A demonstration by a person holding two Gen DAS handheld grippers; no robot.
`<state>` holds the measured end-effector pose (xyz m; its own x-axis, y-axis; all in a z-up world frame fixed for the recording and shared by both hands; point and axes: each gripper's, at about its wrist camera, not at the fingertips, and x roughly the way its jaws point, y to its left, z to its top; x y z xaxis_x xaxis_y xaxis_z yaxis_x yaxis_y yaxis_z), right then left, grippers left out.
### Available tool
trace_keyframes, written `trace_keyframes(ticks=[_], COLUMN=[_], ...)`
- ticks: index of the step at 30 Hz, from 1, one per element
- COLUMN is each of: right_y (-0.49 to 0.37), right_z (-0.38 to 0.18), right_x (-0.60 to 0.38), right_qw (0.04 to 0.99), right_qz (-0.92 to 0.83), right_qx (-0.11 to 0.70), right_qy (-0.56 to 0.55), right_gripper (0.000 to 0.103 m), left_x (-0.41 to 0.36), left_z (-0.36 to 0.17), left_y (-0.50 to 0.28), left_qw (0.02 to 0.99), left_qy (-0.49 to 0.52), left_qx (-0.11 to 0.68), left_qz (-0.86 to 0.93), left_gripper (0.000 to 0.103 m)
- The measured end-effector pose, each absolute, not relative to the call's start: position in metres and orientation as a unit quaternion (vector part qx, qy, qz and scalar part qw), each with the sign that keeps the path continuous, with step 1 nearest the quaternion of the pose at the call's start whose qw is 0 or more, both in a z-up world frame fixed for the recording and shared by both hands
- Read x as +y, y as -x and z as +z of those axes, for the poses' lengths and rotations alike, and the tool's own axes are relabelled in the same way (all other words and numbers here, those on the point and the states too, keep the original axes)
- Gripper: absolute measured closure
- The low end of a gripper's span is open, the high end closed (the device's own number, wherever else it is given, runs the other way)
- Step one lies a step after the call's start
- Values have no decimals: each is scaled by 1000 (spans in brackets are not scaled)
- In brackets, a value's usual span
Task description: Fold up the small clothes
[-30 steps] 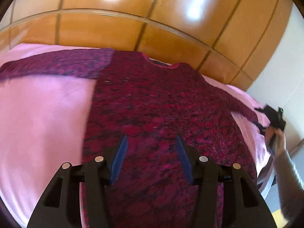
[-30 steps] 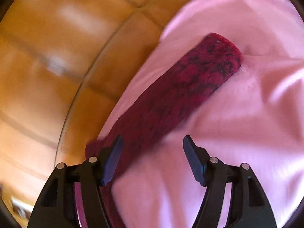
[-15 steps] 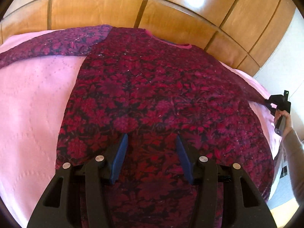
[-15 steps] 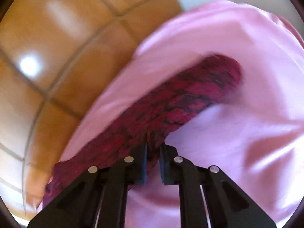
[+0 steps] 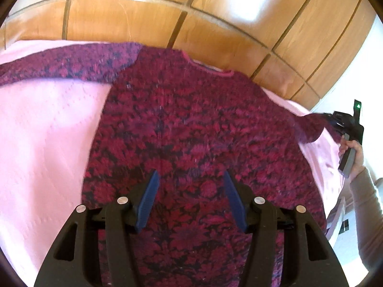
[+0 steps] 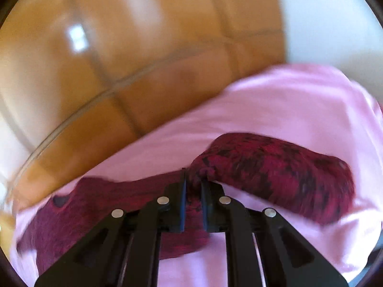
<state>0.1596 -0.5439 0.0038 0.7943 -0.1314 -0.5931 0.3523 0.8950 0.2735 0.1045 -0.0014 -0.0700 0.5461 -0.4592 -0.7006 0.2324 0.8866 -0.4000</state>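
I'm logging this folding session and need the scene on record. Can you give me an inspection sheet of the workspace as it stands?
Surface: pink bedspread, smooth, faint stitched pattern.
Job's things: dark red patterned sweater lying flat, neckline towards the headboard; one sleeve stretched out sideways, the other sleeve lifted off the spread and bent over.
Clutter: nothing seen.
Grippers: left gripper open above the sweater's lower body; right gripper shut on the other sleeve.
Cables: nothing seen.
Surroundings: glossy wooden headboard behind the bed, white wall to the side.
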Motion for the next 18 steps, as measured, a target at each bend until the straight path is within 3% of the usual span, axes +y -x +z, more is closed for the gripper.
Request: trace_keyframes(ticks=[7,15,17,18], right_y=[-211,-227,-227,-222], right_z=[2,-51,-64,-65], right_x=[-369,-215,-201,-201], right_qw=[942,906,900,899], right_qz=[28,145,155,167], right_qx=[330,394,399,396], right_qy=[-56,55,80,82], right_gripper=[94,91,82,63], left_x=[21,32,32,32], left_z=[-65,-55,-52,-53], left_y=[-126,-156,-168,-175], left_qw=[861,851,850,847], left_qy=[191,230,236,242], left_qx=[430,422,419,421], left_qz=[-193,-210,-215,-217], left_gripper=[44,44,44,44])
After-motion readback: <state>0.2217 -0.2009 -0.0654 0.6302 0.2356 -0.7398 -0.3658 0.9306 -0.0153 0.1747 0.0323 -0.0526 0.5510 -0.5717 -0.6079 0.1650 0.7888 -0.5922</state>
